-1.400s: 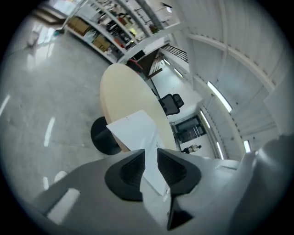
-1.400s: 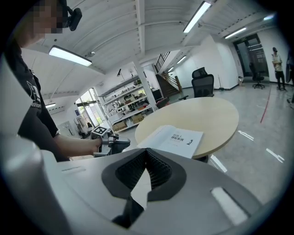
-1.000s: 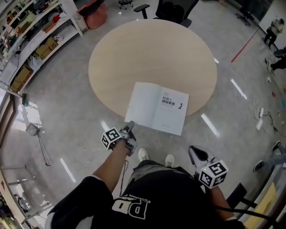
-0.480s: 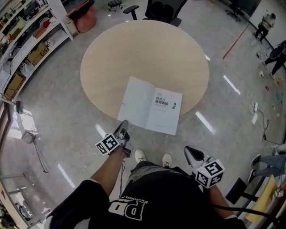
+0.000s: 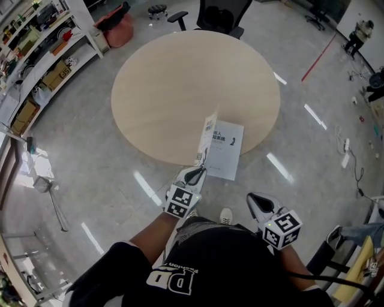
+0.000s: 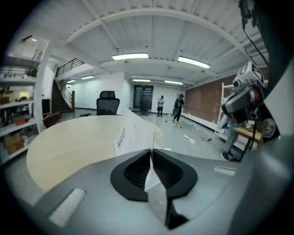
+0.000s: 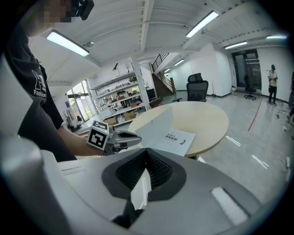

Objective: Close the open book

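Book (image 5: 227,150): at the near rim of the round tabletop (image 5: 174,90), in front of the person; the right half lies flat with its printed page facing up.
Lifted leaf (image 5: 208,137): the book's left side, raised off the wood and standing close to upright above the spine, its bottom corner toward the person.
Left gripper (image 5: 198,174): at the tabletop's near edge and pointing into the book; in the left gripper view (image 6: 150,153) the leaf's thin edge runs between the ribbed pads, which pinch it while the jaws are just opening. It also shows in the right gripper view (image 7: 124,137).
Left marker cube (image 5: 182,202): behind those jaws, above the person's forearm.
Right gripper (image 5: 257,201): low beside the person, over the floor (image 5: 312,162) and well apart from the book; jaws pressed together with nothing between them (image 7: 146,158).
Office chair (image 5: 219,15): at the far side of the tabletop.
Shelves (image 5: 42,54): along the left wall, stocked with boxes.
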